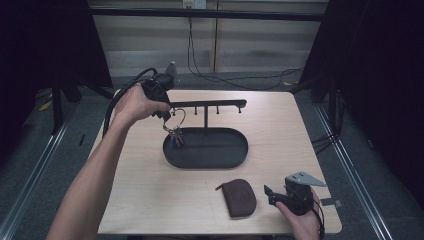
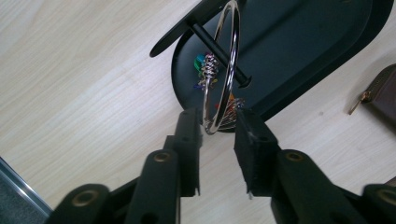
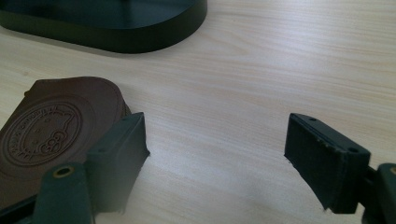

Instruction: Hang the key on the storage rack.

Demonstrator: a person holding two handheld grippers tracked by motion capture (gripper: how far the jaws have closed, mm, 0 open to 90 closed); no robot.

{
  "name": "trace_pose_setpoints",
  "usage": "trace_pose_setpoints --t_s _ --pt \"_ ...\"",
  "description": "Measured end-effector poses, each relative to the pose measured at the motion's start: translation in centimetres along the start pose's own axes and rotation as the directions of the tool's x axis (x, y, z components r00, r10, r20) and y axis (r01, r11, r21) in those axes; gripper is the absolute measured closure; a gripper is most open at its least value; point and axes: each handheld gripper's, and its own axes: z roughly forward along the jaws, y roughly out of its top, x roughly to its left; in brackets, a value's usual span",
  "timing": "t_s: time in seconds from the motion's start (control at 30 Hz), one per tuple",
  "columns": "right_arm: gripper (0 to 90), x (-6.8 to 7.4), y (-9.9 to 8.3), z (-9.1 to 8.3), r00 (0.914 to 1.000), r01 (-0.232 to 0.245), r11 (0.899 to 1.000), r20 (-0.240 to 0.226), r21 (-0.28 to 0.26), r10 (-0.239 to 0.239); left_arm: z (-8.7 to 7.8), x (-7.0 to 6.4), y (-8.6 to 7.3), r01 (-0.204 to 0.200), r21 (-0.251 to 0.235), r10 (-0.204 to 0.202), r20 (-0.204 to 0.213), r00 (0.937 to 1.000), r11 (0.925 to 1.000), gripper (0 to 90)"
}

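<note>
A large silver key ring (image 2: 229,56) hangs over a peg (image 2: 238,77) of the black key stand (image 1: 210,103), with a bunch of small keys and coloured tags (image 1: 175,136) dangling over the stand's oval tray (image 1: 235,160). My left gripper (image 2: 217,119) is at the stand's left end (image 1: 167,114). Its jaws stand slightly apart on either side of the ring's lower edge. A brown leather pouch (image 1: 240,197) lies near the table's front edge. My right gripper (image 1: 270,195) rests just right of the pouch (image 3: 42,135), wide open (image 3: 217,135) over bare wood.
The light wooden table (image 1: 280,130) has bare wood around the stand. The tray's rim (image 3: 140,44) lies beyond the right gripper. Dark curtains and floor cables surround the table.
</note>
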Motion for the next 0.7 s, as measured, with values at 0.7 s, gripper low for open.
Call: trace_pose_setpoints --t_s 0.7 --pt "21.1 0.1 0.1 0.2 1.0 0.001 1.0 0.002 0.005 -0.001 -1.7 -0.4 -3.7 0.022 -0.091 -0.014 0.084 0.9964 0.9956 43.5"
